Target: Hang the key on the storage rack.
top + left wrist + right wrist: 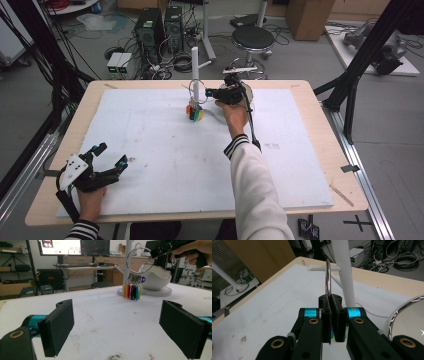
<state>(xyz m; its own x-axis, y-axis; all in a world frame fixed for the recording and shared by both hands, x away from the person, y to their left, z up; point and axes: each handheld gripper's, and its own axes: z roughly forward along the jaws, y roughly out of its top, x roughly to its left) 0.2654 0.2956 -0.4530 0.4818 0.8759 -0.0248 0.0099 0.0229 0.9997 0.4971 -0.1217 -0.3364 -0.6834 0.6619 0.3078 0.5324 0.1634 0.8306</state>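
The key ring point(137, 262) hangs at the far middle of the tabletop point(150, 150), beside the white post point(195, 70) — light, stiff, slick metal with loose tags point(132, 291) dangling. The right tongs point(331, 302) are clenched on its wire, a sound hold; the left tongs point(117, 327) rest released, near left.

Three cameras: one fixed overhead, one riding on each gripper.

The high view looks forward and down from the person's side, taking in the whole worktop point(150, 150) from well back. The left gripper view sits low at the near left corner, facing level across the white mat toward the key ring point(136, 272) and white post point(128, 255), far off. The right gripper view looks close along its jaws at that same ring point(328, 277) and post point(345, 272), which all three views share.
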